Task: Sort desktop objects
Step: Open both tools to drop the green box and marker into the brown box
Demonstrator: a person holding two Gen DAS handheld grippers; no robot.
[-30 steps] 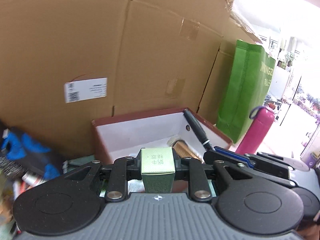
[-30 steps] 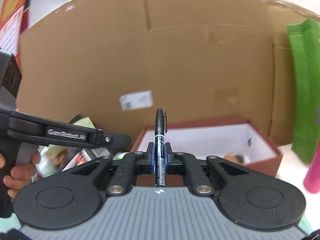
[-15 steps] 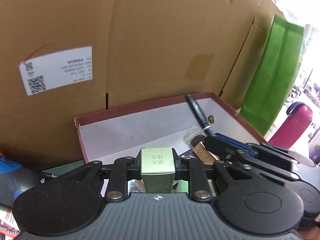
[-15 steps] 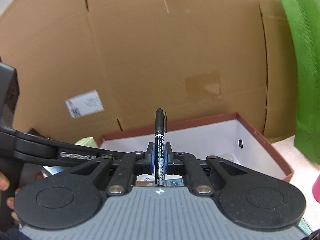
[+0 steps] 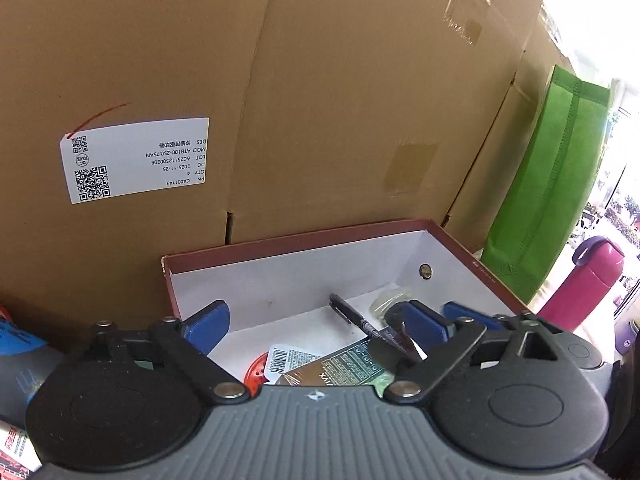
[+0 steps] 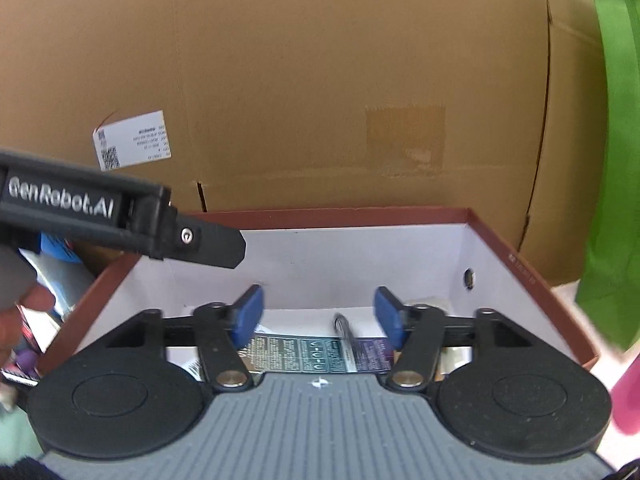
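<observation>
A red-brown box with a white inside [image 5: 460,248] [image 6: 516,260] stands against a big cardboard wall. My left gripper [image 5: 316,326] is open and empty over the box. My right gripper [image 6: 318,314] is also open and empty over it; its blue pads [image 5: 460,314] show at the right of the left wrist view. A black pen [image 5: 352,316] [image 6: 344,330] lies loose in the box on several flat packets [image 5: 340,364] [image 6: 304,354]. The green packet I held before is not clearly visible.
Large cardboard cartons [image 5: 320,100] stand right behind the box. A green bag [image 5: 548,200] and a pink bottle [image 5: 580,284] stand to the right. Packets and a blue-grey object [image 5: 20,356] lie left of the box.
Both grippers moved forward over the box and opened. The left one let go of the green packet and the right one let go of the pen, which now lies in the box.
</observation>
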